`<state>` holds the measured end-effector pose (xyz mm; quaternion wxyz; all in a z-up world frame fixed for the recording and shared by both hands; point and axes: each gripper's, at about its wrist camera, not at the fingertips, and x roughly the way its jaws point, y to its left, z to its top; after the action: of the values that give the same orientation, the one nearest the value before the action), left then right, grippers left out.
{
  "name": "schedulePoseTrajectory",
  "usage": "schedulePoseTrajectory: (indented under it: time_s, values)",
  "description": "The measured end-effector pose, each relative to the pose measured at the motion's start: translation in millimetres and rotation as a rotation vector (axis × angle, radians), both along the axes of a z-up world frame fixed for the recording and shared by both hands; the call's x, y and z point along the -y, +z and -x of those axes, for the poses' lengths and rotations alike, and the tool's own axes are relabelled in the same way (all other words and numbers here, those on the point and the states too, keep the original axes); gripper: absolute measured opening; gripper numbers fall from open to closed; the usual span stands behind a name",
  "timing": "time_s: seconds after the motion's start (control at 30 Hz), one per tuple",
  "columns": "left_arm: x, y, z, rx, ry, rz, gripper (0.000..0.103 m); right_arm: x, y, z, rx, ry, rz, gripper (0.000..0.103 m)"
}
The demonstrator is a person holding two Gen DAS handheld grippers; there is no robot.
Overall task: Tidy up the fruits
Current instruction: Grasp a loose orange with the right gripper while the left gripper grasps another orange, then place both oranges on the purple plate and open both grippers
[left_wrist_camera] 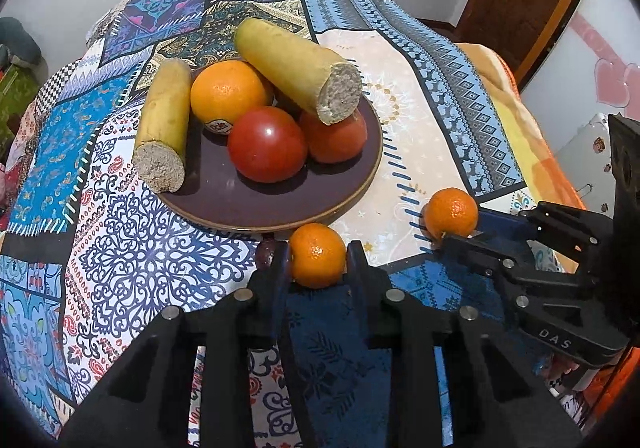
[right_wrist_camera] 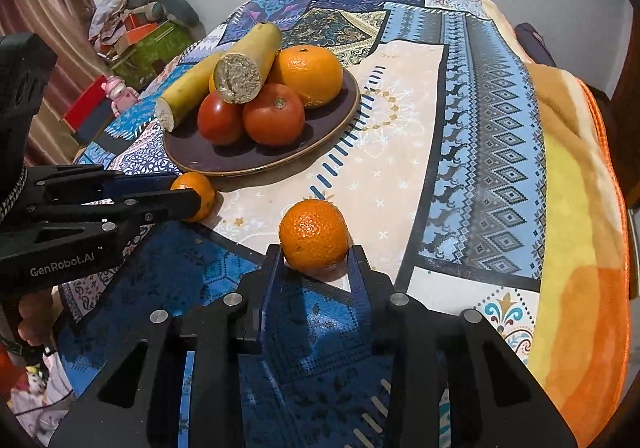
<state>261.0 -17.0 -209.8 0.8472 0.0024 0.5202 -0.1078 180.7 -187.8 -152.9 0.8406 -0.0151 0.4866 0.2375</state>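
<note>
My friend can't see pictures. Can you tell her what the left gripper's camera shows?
The left gripper closes its fingers around a mandarin on a patterned tablecloth, just in front of a dark plate. The plate holds two banana halves, an orange and two tomatoes. At right, the right gripper is at a second mandarin.

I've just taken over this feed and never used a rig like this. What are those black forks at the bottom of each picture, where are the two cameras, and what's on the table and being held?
There is no robot arm: a person holds a two-finger gripper in each hand, each with a fisheye camera looking along its fingers. The left-wrist picture shows the left gripper with its fingers either side of a small mandarin. The right-wrist picture shows the right gripper around a second mandarin. Each gripper also appears sideways in the other view. On the patterned tablecloth sits a dark plate holding two banana pieces, two tomatoes and oranges.
</note>
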Motion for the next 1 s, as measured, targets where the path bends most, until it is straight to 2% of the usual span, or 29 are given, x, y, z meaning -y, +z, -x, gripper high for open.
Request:
schedulePoseTrajectory:
  time_s: [0.2,0.3,0.33,0.5,0.6,0.67,0.73,1.0]
  values:
    - [-5.4,14.0,8.6,0.033,0.002,0.024,0.027,-0.4,6.8,-1.4,0.016,-0.006,-0.023,0.029]
    - [-10.9,24.3,13.6,0.058,0.008,0.032,0.027,-4.0,14.1,-3.1,0.034,0.000,-0.032,0.018]
    - [-13.8,27.9,14.7,0.066,0.014,0.034,0.027,-5.5,16.7,-4.2,0.038,0.005,-0.039,0.009]
    - [-32.2,38.2,15.2,0.086,0.051,0.035,0.027,-18.0,12.9,-10.8,0.023,0.017,-0.001,0.010]
    - [-42.5,41.5,16.0,0.095,0.071,0.039,0.027,-20.4,4.3,-13.6,-0.009,0.019,-0.004,0.020]
    - [-48.6,42.2,16.2,0.097,0.083,0.041,0.027,-22.3,3.0,-14.8,0.004,0.010,0.015,0.031]
    - [-53.6,41.2,15.0,0.093,0.092,0.042,0.027,-23.4,3.7,-18.3,0.018,0.002,0.021,0.035]
    - [-59.5,34.9,4.7,0.085,0.104,0.054,0.027,-29.2,1.5,-36.2,0.012,0.000,0.013,0.035]
